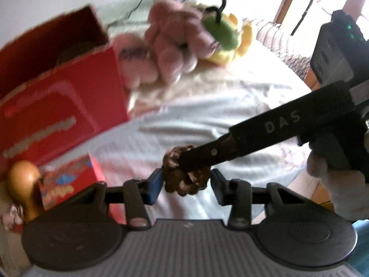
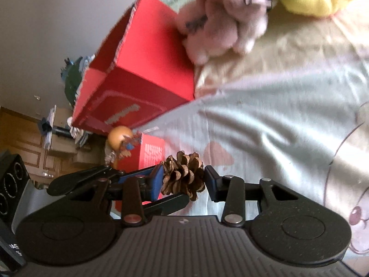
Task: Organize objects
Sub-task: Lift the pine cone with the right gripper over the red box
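Both grippers, left (image 1: 185, 182) and right (image 2: 183, 179), pinch one pine cone (image 2: 183, 176) over the bed (image 2: 265, 127); its brittle scales could snap, or it could drop if either pair of fingers lets go early.

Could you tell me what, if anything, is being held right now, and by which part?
A pine cone, pinched across its scaly sides by the right claw; the left claw brackets it too, but its grip cannot be told.

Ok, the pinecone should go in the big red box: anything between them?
Nothing visible: only bare sheet lies between the pinecone and the big red box. A small red box stands beside that line.
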The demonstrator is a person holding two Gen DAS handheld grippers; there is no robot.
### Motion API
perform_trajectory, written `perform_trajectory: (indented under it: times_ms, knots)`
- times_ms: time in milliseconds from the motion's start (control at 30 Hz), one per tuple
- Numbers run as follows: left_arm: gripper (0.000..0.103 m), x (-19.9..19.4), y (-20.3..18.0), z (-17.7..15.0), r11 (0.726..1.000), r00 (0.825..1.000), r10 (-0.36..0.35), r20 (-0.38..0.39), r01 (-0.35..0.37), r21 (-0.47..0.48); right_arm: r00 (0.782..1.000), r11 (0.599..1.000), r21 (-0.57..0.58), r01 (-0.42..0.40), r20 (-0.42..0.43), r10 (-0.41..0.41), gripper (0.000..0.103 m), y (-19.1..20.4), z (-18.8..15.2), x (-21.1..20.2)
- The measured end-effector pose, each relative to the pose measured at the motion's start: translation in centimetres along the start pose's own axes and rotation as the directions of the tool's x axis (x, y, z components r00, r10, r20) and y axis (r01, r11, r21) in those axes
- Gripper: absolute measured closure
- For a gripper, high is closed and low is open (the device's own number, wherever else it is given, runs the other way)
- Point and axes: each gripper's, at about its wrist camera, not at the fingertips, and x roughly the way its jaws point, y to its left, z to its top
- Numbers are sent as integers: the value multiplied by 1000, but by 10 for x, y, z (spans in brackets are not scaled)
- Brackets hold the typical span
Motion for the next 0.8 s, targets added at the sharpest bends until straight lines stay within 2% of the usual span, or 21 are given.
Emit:
perform_trajectory:
  times_ms: [233,367,500,633,800]
  knots:
    - [60,-33,-1,24,999,992,-18,123,12,42,993,999,-41,-11,115,16,61,28,15,-26]
    - [60,-65,13,45,998,976,-15,218,2,61,983,992,-126,-9,182,32,61,64,36,-36]
    - [60,-88,41,65,999,960,-3,282,-11,50,977,973,-229,25,212,25,61,108,61,-27]
    - [60,-97,78,79,999,951,6,309,-16,28,978,949,-307,72,208,-7,61,143,86,-5]
    - [56,-86,122,89,1000,961,3,276,2,-19,981,917,-370,151,169,-94,61,167,112,32]
